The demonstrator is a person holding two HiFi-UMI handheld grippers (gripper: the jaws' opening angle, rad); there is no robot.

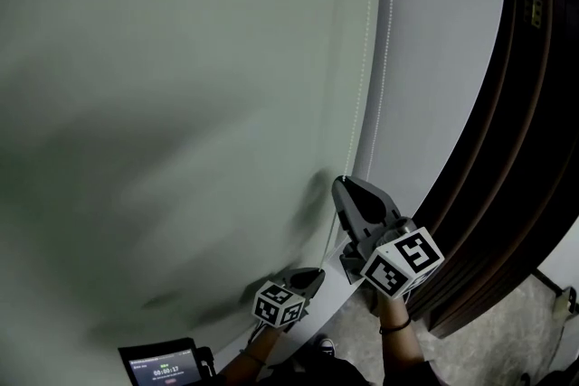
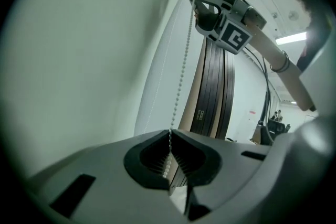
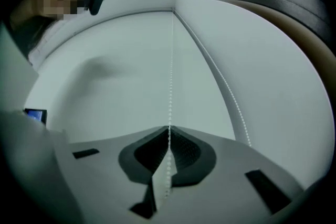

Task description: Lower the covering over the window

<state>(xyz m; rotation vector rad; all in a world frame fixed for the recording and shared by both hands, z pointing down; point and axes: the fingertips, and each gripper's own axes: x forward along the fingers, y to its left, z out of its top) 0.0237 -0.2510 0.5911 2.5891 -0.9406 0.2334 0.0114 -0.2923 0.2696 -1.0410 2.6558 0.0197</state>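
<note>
**Q:** Position of the blind (image 1: 181, 86) relative to the bead chain (image 1: 387, 41)?

**A:** Directly left of the chain, as a broad pale sheet. Lower edge out of view, so extent of lowering not judged.

**Q:** Chain held by what?

**A:** Pinched in the left gripper (image 2: 170, 136), closed narrow on the beads. Pinched again higher up the same chain in the right gripper (image 3: 169, 131), likewise closed tight on it.

**Q:** Governing relation for the coming pull?

**A:** Long axis of the chain upright, passing straight through both closures. Right gripper above, left gripper below, so probably a hand-over-hand haul along that axis. Which strand of the loop lowers the blind: not determinable.

**Q:** Legible writing?

**A:** Right of the chain, a small label (image 2: 199, 114) on the dark frame (image 1: 507, 149), unreadable. Below and left of the chain, a small screen (image 1: 163, 368) with timer-like digits, too small to trust. On the marker cubes (image 1: 403, 259), only black-and-white squares.
</note>
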